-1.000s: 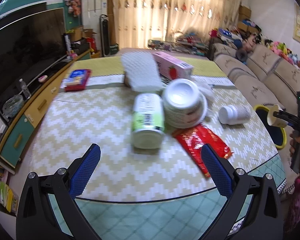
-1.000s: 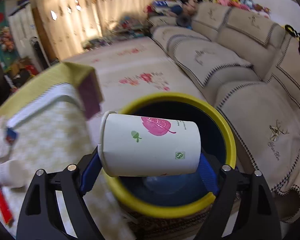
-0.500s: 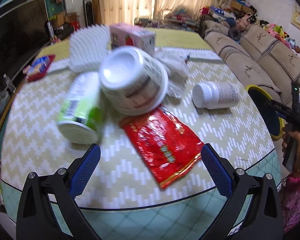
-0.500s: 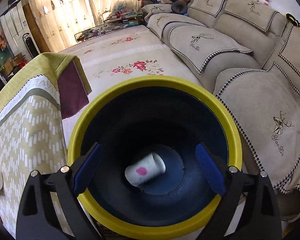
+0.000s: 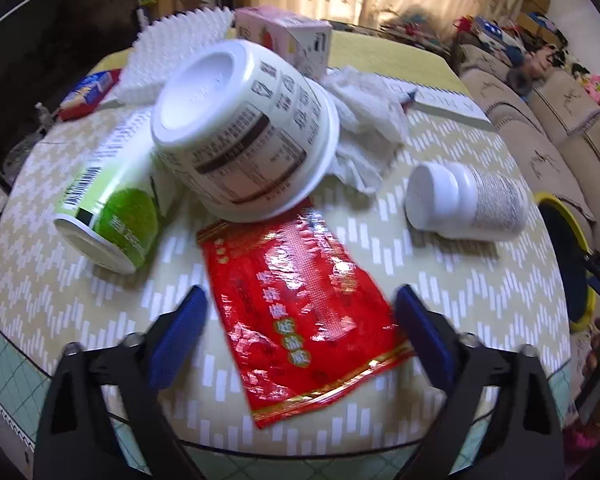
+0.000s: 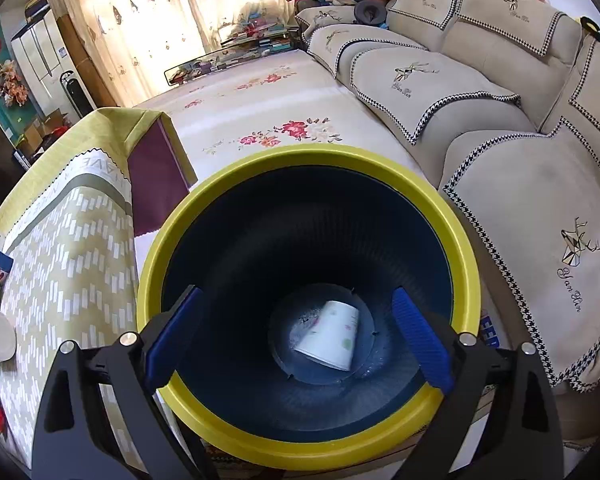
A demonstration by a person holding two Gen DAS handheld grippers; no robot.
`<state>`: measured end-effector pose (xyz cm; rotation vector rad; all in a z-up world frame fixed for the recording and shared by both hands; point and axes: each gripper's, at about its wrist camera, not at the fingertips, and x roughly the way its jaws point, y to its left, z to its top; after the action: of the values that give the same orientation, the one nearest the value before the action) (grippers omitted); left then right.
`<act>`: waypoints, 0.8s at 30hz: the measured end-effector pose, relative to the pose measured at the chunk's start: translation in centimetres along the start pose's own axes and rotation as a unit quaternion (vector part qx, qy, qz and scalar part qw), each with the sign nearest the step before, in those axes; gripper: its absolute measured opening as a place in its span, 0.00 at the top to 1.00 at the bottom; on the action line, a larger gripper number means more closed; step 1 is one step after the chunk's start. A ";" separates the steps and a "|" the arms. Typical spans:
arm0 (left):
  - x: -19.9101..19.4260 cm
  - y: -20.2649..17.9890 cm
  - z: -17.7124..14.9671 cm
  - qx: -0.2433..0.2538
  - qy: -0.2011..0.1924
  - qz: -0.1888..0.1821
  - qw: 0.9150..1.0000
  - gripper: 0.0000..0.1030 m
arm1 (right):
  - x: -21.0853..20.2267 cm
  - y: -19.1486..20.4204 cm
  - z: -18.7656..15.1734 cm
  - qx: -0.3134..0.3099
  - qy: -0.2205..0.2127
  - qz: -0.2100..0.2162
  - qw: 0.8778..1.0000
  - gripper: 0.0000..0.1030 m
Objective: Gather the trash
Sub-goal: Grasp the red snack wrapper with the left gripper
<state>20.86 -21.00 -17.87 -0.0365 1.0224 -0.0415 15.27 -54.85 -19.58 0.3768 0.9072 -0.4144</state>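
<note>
The left hand-held gripper (image 5: 300, 328) hovers low over the worktop (image 5: 480, 288), its jaws spread wide and empty on either side of the red foil snack wrapper (image 5: 296, 312), which lies flat near the front edge, probably the next piece to be picked. Behind it the upturned white noodle bowl (image 5: 244, 128) leans on the tipped green-labelled cup (image 5: 112, 208); a crumpled tissue (image 5: 364, 128) and a white pill bottle (image 5: 464, 204) on its side lie to the right.

The right hand-held gripper (image 6: 296, 332) hangs wide open and empty above the yellow-rimmed trash bin (image 6: 300, 444). Only its view looks down the bin, where a paper cup (image 6: 332, 336) lies at the bottom; the left view catches just the bin's rim beyond the worktop edge.
</note>
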 end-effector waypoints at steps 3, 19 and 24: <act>0.2 0.1 0.1 -0.007 -0.006 0.006 1.000 0.30 | 0.0 -0.4 0.0 0.003 0.002 0.004 1.000 0.12; -4.6 1.5 -2.2 0.076 -0.001 -0.078 0.994 0.79 | -2.5 -0.2 -0.4 0.004 -0.017 0.027 0.999 0.12; -6.3 -2.3 -1.2 0.118 -0.014 -0.136 0.984 0.79 | -3.6 -0.7 -0.6 0.005 -0.025 0.029 0.999 0.12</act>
<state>16.45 -22.94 -13.01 0.0394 0.9736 -0.4103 12.58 -54.46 -17.09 0.3985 0.8437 -0.3744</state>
